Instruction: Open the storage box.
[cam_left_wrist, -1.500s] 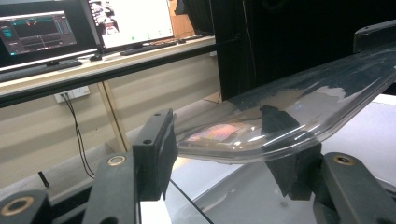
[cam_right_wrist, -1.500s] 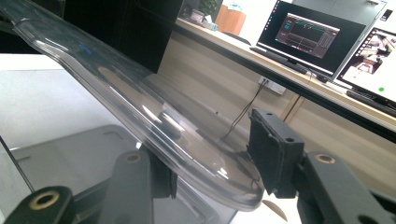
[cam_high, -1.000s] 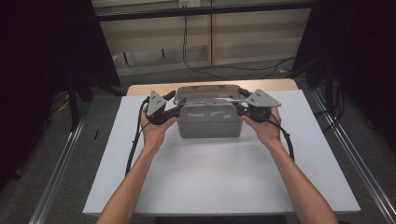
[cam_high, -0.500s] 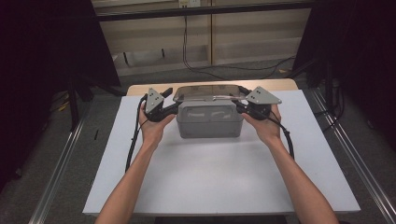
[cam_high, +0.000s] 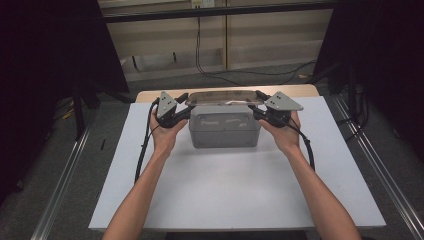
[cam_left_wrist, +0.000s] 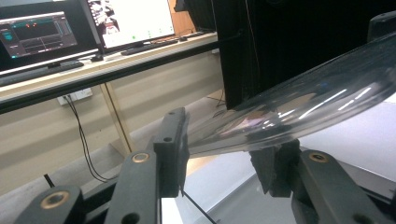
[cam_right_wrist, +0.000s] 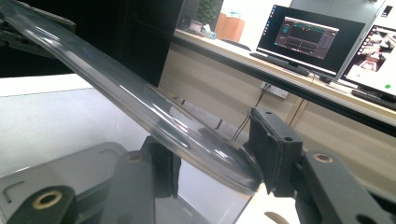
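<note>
A grey plastic box (cam_high: 225, 131) stands at the far middle of the white table top (cam_high: 225, 190). Over its top lies a clear lid (cam_high: 223, 97), held at both ends. My left gripper (cam_high: 186, 103) is at the lid's left end; its jaws have just been closing, and in the left gripper view the lid's rim (cam_left_wrist: 317, 93) lies between the pads of my left gripper (cam_left_wrist: 226, 149), which press on it. My right gripper (cam_high: 259, 103) is shut on the lid's right end. The right gripper view shows the rim (cam_right_wrist: 116, 93) pinched in my right gripper (cam_right_wrist: 212, 154), above the box (cam_right_wrist: 70, 172).
The white top's near half lies between the person's forearms. Metal rails (cam_high: 65, 185) run along the floor on both sides. A wooden bench (cam_high: 225, 40) with hanging cables stands behind the table. Monitors (cam_right_wrist: 308, 37) sit on a desk beyond.
The left gripper's jaws have narrowed onto the lid's left end, and that hand has shifted slightly. The right hand and the box have stayed where they were.
</note>
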